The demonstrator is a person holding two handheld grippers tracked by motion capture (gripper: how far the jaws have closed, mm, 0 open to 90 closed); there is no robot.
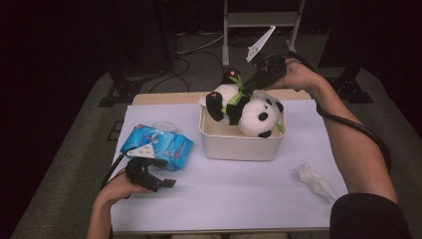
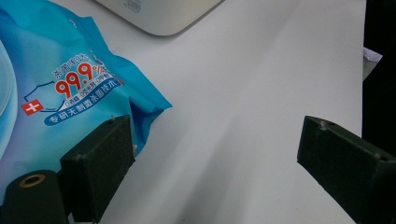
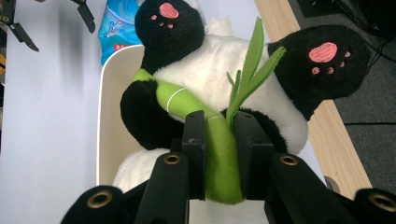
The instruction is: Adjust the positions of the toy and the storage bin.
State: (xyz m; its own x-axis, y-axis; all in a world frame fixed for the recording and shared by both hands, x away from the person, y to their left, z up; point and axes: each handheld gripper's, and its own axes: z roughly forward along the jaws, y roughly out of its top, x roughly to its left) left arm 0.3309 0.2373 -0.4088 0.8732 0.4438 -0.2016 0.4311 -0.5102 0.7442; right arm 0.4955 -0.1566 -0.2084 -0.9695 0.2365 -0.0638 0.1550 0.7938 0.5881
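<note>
Panda (image 1: 247, 110) bamboo clamped in right hand-held gripper (image 3: 220, 126).

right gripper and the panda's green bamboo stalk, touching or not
Touching. The right gripper view shows the right gripper with both black jaws pressed against the sides of the green bamboo stalk on the plush panda.

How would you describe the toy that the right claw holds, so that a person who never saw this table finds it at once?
Start at the cream tub in the middle of the white table. On top of it lies a plush panda, held by the right claw at its green bamboo stick. It is the only soft toy there: the blue wipes pack and crumpled tissue lie flat on the table.
</note>
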